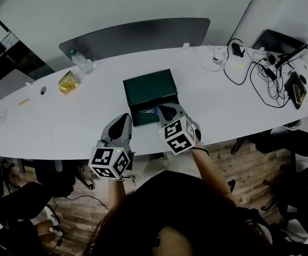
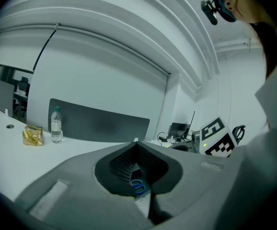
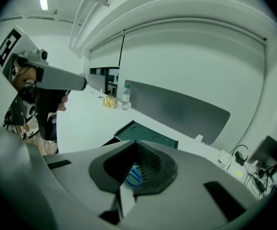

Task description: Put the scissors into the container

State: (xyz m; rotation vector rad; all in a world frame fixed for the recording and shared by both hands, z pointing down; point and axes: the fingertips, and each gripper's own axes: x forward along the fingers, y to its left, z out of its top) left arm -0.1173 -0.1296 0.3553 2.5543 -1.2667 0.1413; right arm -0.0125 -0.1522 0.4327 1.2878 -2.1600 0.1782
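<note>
Ribbed right claw (image 3: pixel 134 143) frames blue-looped scissors (image 3: pixel 132 176), rectangular container (image 3: pixel 145 133).

The right gripper (image 1: pixel 167 111) covers the handles of the scissors (image 1: pixel 147 111) and the container's (image 1: pixel 143 87) near right corner in the head view. In both gripper views only blue loops show through the gap behind the closed jaws. The packet's (image 1: pixel 67 82) print is too small to read. The cables (image 1: pixel 260 73) tangle beyond tracing.
</note>
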